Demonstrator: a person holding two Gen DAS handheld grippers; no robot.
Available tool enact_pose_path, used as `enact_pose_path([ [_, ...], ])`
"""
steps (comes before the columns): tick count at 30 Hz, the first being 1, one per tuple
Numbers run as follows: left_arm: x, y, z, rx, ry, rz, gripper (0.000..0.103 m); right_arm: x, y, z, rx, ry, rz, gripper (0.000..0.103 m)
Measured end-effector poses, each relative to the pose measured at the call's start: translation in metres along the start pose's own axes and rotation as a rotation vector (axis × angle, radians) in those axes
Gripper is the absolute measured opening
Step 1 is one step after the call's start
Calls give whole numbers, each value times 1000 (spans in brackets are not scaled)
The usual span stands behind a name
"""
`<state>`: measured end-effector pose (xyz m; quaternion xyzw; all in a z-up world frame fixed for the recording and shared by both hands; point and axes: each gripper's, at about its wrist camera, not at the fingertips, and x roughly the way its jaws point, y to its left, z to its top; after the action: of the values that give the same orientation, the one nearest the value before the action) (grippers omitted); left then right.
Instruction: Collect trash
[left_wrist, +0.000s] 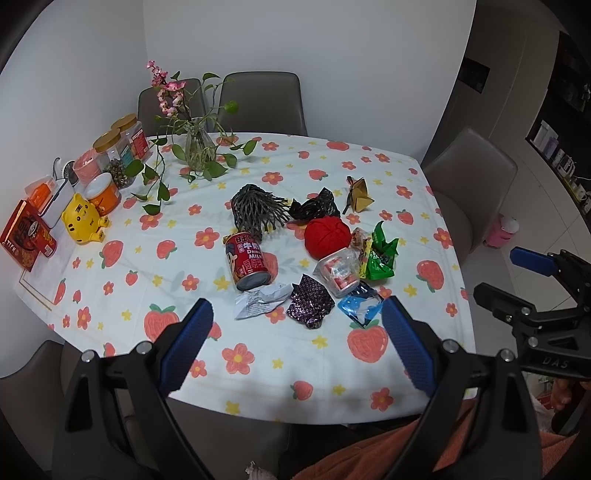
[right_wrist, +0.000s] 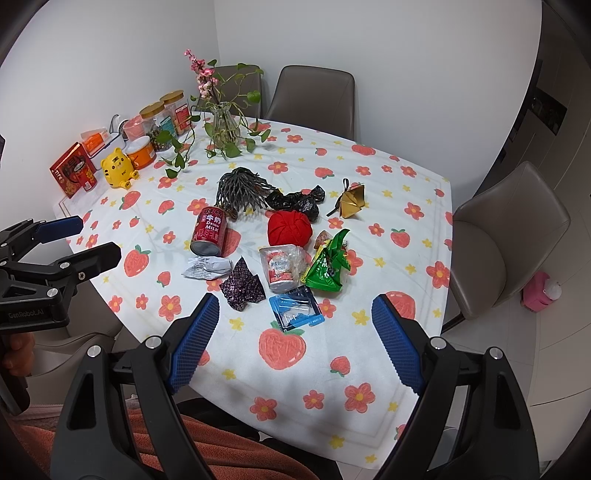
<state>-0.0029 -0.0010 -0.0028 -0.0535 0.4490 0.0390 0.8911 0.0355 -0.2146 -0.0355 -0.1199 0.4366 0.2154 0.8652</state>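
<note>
Trash lies in the middle of the flowered table (left_wrist: 258, 369): a red milk can (left_wrist: 248, 263) on its side, a white paper scrap (left_wrist: 260, 301), a dark patterned wrapper (left_wrist: 310, 304), a clear plastic cup (left_wrist: 338, 274), a blue packet (left_wrist: 360, 304), a green snack bag (left_wrist: 380, 254), a red ball (left_wrist: 327, 236), a black bag (left_wrist: 314, 208), grey mesh netting (left_wrist: 255, 210) and a gold paper box (left_wrist: 356, 197). My left gripper (left_wrist: 295, 332) is open and empty above the near edge. My right gripper (right_wrist: 295, 328) is open and empty, above the blue packet (right_wrist: 297, 306).
Jars (left_wrist: 118, 147), a yellow tiger figure (left_wrist: 83, 219), a red box (left_wrist: 26, 236) and a glass vase with plants (left_wrist: 199, 147) stand along the far left. Grey chairs (left_wrist: 469, 177) surround the table. A pink object (right_wrist: 543, 290) sits on the floor at right.
</note>
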Motion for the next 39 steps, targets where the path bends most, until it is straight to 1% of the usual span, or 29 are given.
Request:
enact_pose_path([
  [36,1,0,2,-1,5,-3,92,1,-1,1,4,2,0,82],
  [39,1,2,-4,1,7,-8,92,3,-3,1,4,3,-2,82],
])
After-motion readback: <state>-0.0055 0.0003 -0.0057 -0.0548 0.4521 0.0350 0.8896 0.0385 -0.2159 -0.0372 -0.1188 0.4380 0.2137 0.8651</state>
